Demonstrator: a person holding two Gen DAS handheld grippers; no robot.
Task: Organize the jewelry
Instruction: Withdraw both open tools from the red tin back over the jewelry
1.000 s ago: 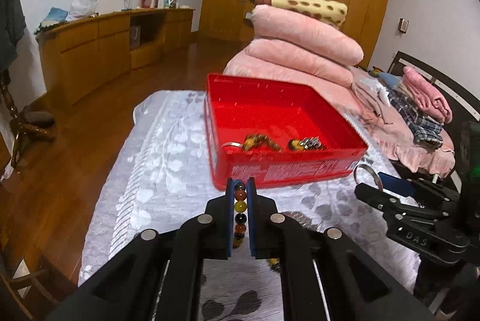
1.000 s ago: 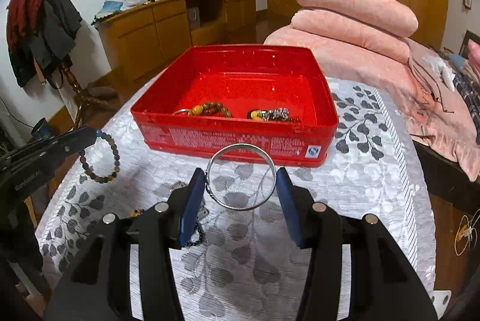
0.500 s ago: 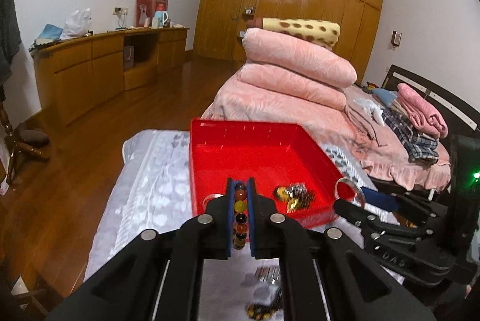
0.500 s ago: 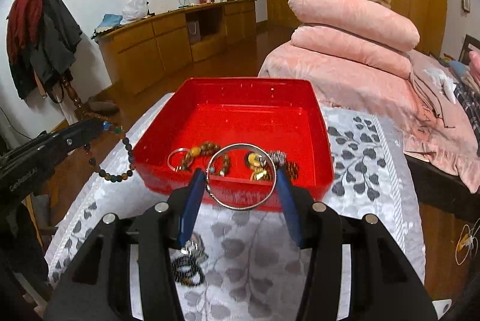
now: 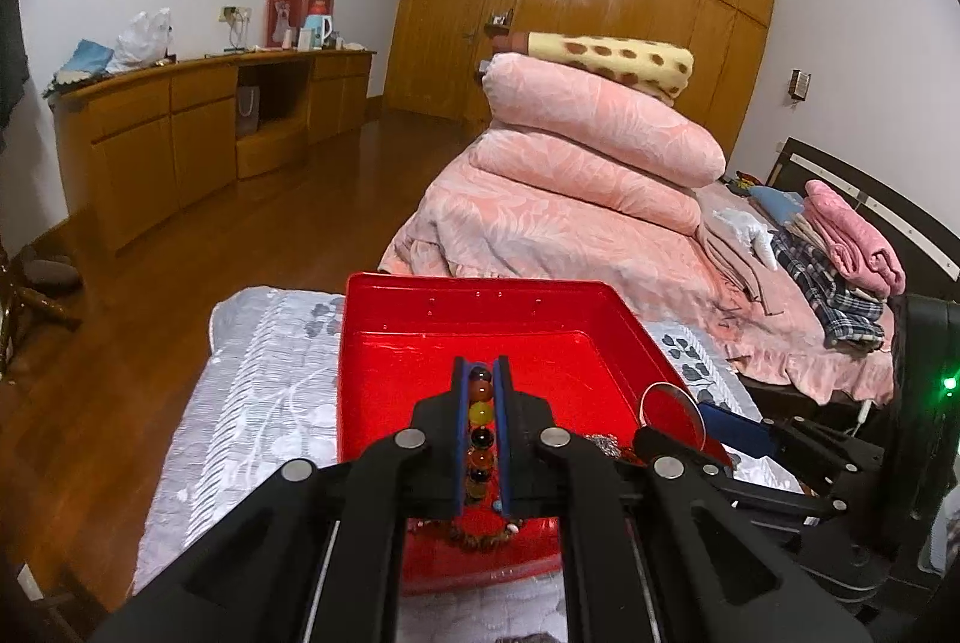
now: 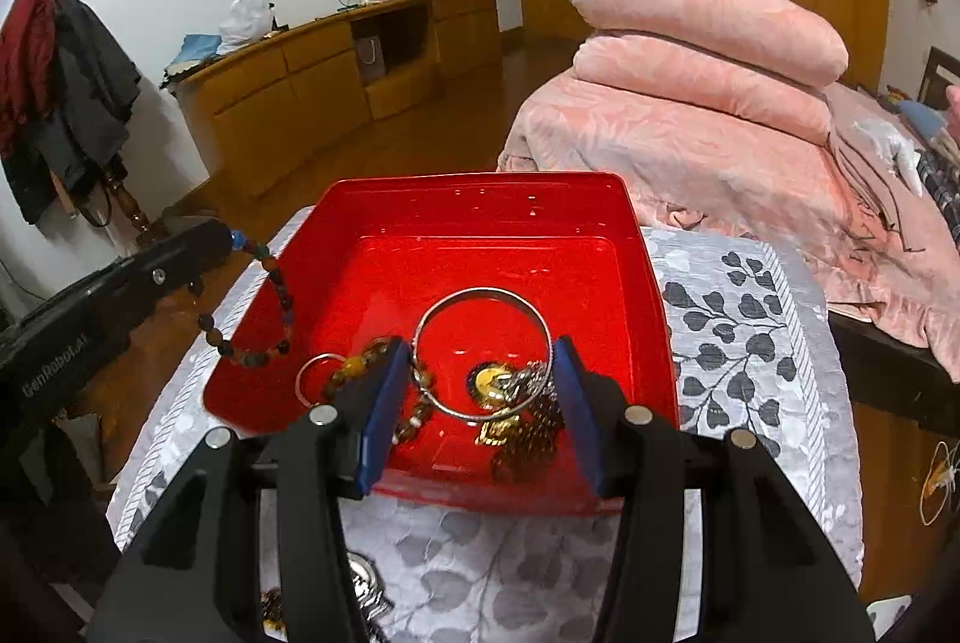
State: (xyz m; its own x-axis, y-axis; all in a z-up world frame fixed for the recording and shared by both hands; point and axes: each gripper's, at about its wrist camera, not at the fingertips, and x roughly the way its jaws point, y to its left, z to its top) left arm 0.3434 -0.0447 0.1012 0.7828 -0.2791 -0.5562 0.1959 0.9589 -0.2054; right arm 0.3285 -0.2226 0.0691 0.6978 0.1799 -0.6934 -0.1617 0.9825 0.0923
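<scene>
Jaws of the left gripper (image 5: 481, 421) pinched a beaded bracelet (image 5: 480, 415) over the red tray (image 6: 651, 283); the right gripper (image 6: 477, 403) clasped a silver bangle (image 6: 482, 352) above the tray's near side, where other jewelry (image 6: 516, 403) lay on the grey-clothed bench (image 6: 744, 331).

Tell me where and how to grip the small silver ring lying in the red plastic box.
Take the small silver ring by its bare left rim, probably from straight above, one finger inside the hoop and one outside. It lies flat in the red plastic box, so side approaches find no edge, and amber beads crowd its right side.
</scene>
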